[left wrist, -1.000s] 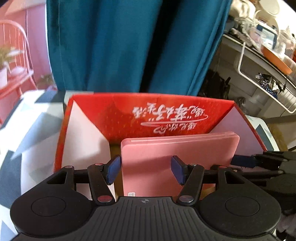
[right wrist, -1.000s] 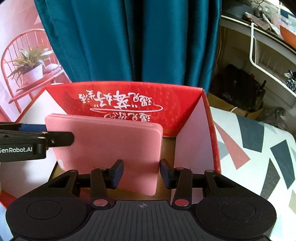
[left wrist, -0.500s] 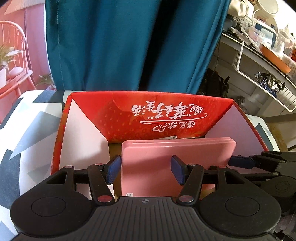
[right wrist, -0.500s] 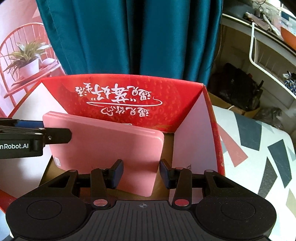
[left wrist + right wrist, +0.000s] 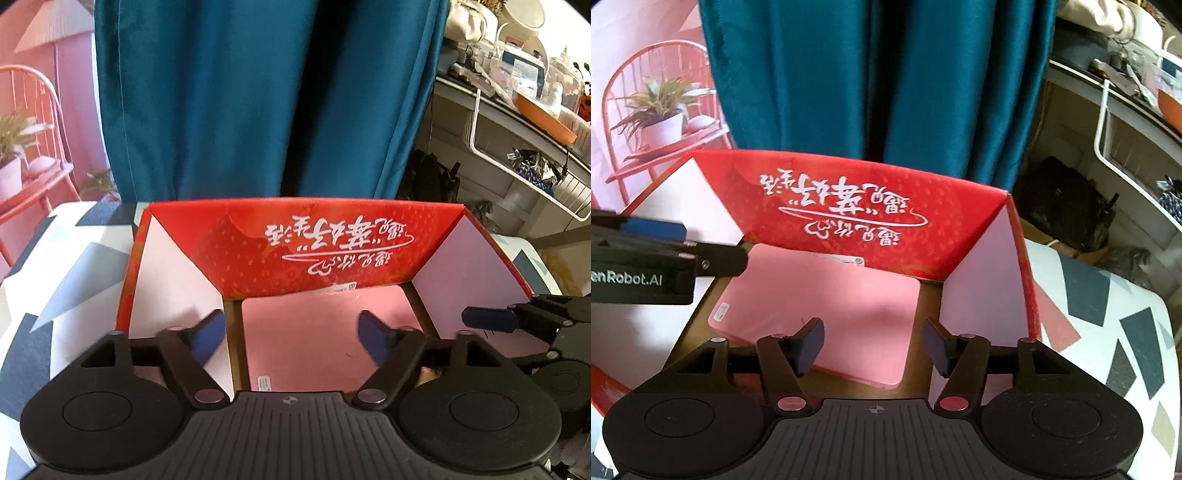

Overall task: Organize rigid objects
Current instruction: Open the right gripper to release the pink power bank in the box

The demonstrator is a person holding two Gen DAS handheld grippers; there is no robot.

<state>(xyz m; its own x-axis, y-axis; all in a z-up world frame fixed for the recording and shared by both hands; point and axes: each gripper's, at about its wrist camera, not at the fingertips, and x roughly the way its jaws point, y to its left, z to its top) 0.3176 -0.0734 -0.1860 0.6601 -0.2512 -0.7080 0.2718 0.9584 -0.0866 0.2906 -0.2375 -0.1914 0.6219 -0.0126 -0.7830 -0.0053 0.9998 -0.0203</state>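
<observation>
A flat pink board (image 5: 314, 332) lies on the floor of a red cardboard box (image 5: 332, 236) with white inner flaps. It also shows in the right wrist view (image 5: 831, 306), inside the same box (image 5: 886, 206). My left gripper (image 5: 291, 338) is open above the board's left part, jaws wide apart and touching nothing. My right gripper (image 5: 873, 343) is open above the board's right part and empty. Each gripper shows at the side of the other's view: the right one (image 5: 517, 321), the left one (image 5: 657, 258).
The box stands on a table with a grey, white and red geometric cloth (image 5: 1108, 332). A teal curtain (image 5: 258, 92) hangs behind it. Cluttered white shelves (image 5: 517, 122) are to the right. A red chair with a potted plant (image 5: 657, 110) is to the left.
The pink board stood upright, held in both grippers; it has gone down flat on the box floor. Both grippers have opened wide and let go of it.
</observation>
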